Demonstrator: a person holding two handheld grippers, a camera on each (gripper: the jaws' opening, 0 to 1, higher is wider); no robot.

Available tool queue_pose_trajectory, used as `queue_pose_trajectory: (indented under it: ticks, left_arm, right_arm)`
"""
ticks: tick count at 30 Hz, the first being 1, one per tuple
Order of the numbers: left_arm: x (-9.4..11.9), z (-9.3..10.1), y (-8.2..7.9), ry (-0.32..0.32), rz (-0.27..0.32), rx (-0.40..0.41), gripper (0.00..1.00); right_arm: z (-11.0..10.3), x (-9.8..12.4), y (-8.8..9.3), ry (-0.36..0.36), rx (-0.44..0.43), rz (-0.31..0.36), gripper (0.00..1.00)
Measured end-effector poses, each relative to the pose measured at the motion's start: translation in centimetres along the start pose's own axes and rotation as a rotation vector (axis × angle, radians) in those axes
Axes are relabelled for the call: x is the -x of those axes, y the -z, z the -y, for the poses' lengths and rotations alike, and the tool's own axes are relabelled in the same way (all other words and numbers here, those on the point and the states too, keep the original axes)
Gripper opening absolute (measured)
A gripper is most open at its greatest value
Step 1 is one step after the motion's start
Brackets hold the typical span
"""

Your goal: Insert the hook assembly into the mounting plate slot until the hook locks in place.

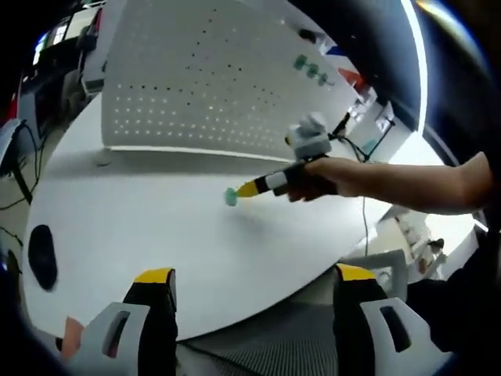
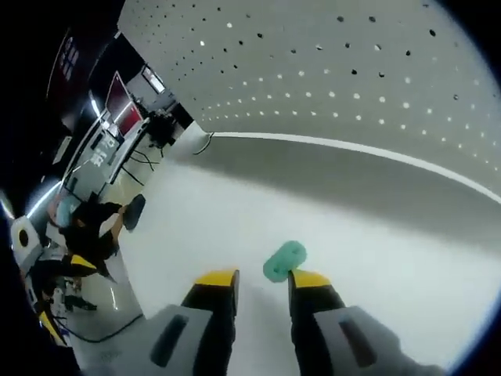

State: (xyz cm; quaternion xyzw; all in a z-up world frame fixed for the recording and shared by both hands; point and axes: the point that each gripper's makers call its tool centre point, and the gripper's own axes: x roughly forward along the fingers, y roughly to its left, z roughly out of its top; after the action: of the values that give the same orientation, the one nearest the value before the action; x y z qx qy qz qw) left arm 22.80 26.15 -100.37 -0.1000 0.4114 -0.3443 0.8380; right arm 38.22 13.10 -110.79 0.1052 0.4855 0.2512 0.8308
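A white pegboard mounting plate [image 1: 211, 86] stands upright at the back of the white table [image 1: 156, 227]. In the left gripper view a hand brings my right gripper [image 1: 243, 190] in from the right, with a small teal hook [image 1: 232, 197] at its yellow tips just above the table. The right gripper view looks at the pegboard [image 2: 329, 70] from close by. There the teal hook [image 2: 283, 261] sits at the tips of my right gripper [image 2: 264, 278], against the right finger. My left gripper [image 1: 254, 274] hangs wide open over the table's near edge, holding nothing.
Several teal hooks [image 1: 311, 69] sit on the pegboard's upper right. A black oval object [image 1: 43, 254] lies on the table's left side. A cable [image 2: 205, 141] runs by the pegboard's left corner. Desks and a seated person [image 2: 86, 227] lie beyond the table's left edge.
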Motion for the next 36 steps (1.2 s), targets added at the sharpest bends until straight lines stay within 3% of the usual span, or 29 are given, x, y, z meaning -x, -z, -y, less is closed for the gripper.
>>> queue_pose_trajectory:
  ticks: [13,16,27,36]
  left_arm:
    - [0.0,-0.5,-0.4,-0.007,0.017,0.015,0.81]
    - [0.1,-0.6,-0.5,-0.007,0.019,0.018,0.8]
    - [0.6,-1.4,-0.7,-0.04,0.038,0.016,0.84]
    - [0.7,-0.9,-1.2,-0.035,0.047,0.0,0.83]
  right_arm:
    - [1.6,-1.3,-0.6,0.076,-0.026,-0.071,0.08]
    - [1.7,-1.3,-0.5,0.089,0.041,-0.088,0.05]
    - [0.8,-1.2,-0.2,0.078,0.029,-0.088,0.0]
    - [1.0,-0.1,-1.1,0.081,0.015,-0.035,0.0]
